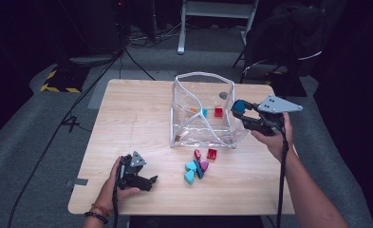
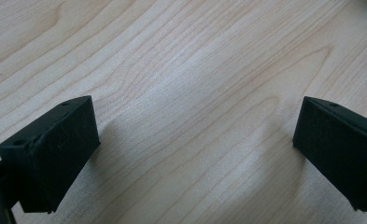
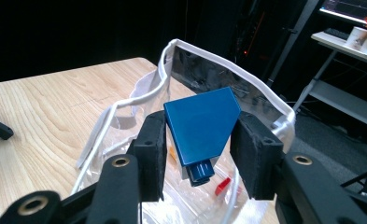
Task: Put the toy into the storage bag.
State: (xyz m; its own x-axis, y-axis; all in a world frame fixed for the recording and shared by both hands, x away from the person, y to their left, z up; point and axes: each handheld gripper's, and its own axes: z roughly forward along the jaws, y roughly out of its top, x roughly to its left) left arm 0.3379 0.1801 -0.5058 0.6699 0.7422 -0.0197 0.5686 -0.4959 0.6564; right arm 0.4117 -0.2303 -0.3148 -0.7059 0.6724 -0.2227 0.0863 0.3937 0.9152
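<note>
Three small blocks already lay in the clear bag (image 1: 203,107), a cluster of blocks (image 1: 198,166) waited on the surface (image 1: 127,118) — the right gripper (image 3: 197,140) had its jaws clamped on a blue block (image 3: 201,123) at the bag's rim, the left gripper (image 2: 195,154) idle with jaws spread wide.

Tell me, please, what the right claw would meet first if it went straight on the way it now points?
Probably the white-edged rim of the clear plastic bag: the right claw, gripping a dark blue flat-faced block, points at the bag's open top, though depth is hard to judge.
</note>
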